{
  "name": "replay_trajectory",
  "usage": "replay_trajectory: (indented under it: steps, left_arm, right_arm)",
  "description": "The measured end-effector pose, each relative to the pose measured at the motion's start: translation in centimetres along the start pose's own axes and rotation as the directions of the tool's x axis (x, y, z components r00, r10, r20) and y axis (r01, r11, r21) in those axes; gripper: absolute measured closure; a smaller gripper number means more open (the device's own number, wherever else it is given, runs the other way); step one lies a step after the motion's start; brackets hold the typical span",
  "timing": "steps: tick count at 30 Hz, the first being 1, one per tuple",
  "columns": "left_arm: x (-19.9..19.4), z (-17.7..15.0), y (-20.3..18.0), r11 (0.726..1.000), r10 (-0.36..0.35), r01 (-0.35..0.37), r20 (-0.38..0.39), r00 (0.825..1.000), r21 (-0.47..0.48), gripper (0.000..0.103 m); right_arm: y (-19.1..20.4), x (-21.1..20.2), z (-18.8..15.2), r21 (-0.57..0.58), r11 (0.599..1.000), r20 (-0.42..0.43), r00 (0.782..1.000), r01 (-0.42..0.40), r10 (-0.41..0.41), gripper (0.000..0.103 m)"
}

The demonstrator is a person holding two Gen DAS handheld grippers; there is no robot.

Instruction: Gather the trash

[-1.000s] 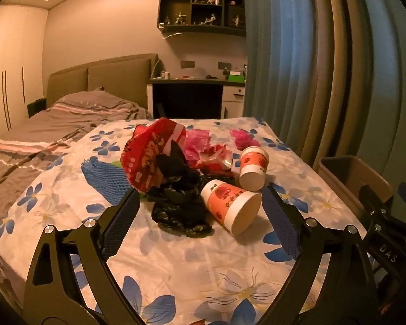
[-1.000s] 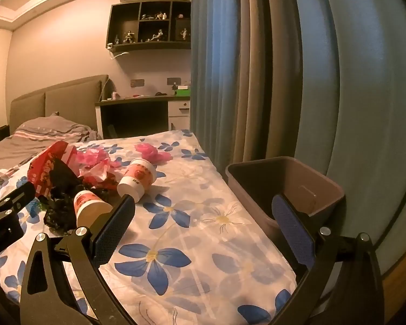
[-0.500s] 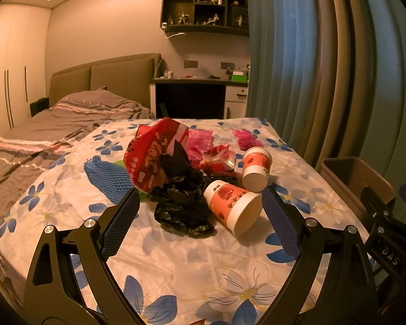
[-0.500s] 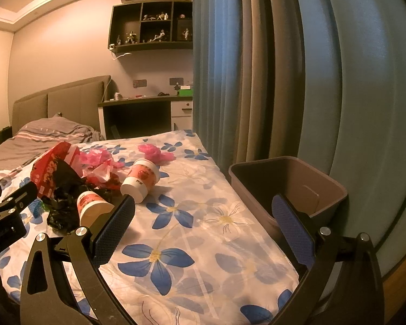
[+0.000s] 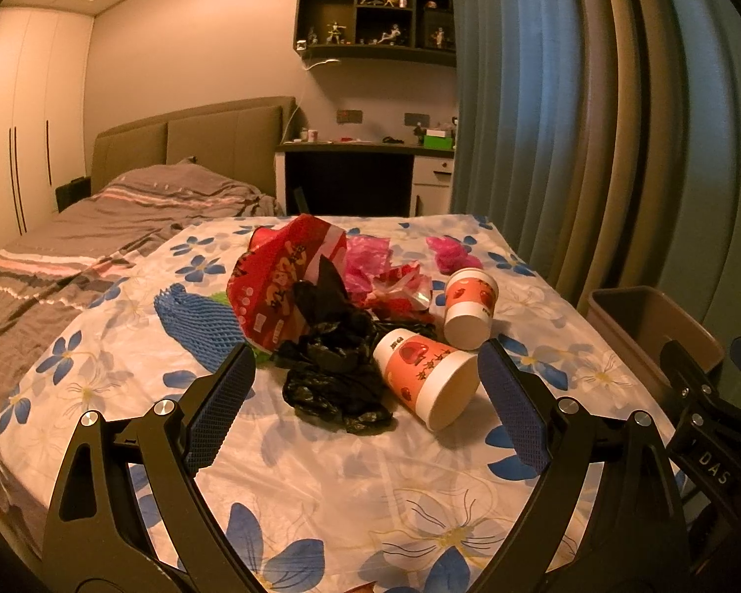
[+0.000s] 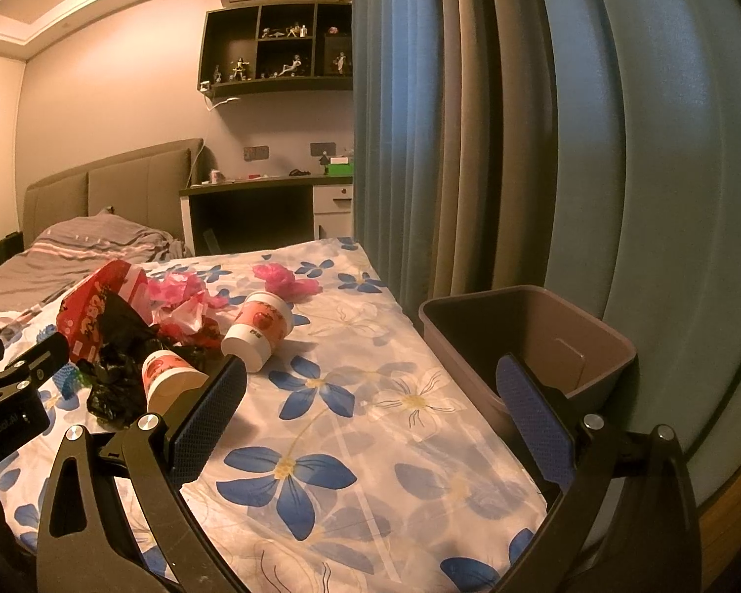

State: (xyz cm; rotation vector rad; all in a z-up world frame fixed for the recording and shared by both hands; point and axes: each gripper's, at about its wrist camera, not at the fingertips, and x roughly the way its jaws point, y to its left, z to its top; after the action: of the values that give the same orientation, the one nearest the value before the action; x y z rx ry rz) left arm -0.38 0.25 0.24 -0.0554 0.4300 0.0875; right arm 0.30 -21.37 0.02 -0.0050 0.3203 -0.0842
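Observation:
A pile of trash lies on the flowered sheet [image 5: 321, 474]: a red snack bag [image 5: 281, 281], a crumpled black plastic bag [image 5: 336, 375], pink wrappers [image 5: 370, 257], blue foam netting [image 5: 192, 316] and two paper cups. The near cup [image 5: 427, 378] lies on its side; the far cup [image 5: 469, 306] lies tipped beyond it. My left gripper [image 5: 365, 405] is open and empty, just short of the black bag and near cup. My right gripper [image 6: 370, 405] is open and empty over the sheet, beside the grey bin [image 6: 533, 341]. The pile also shows in the right wrist view [image 6: 123, 341].
The bin [image 5: 652, 326] stands off the bed's right edge against blue curtains [image 6: 469, 123]. A loose pink wrapper [image 6: 286, 281] lies further up the bed. A striped duvet [image 5: 99, 227], headboard and desk [image 5: 360, 173] are behind.
Both views have shifted slightly; the trash pile sits a little further right and higher in the left view. Both grippers stay open and empty.

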Motion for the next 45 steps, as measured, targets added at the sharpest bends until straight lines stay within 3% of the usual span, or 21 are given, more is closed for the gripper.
replay_trajectory:
  steps: [45]
  left_arm:
    - [0.21, -0.03, -0.13, 1.0, 0.0, 0.0, -0.003, 1.0, -0.005, 0.013]
  right_arm:
    - [0.06, -0.14, 0.24, 0.013, 1.0, 0.008, 1.0, -0.002, 0.002, 0.005]
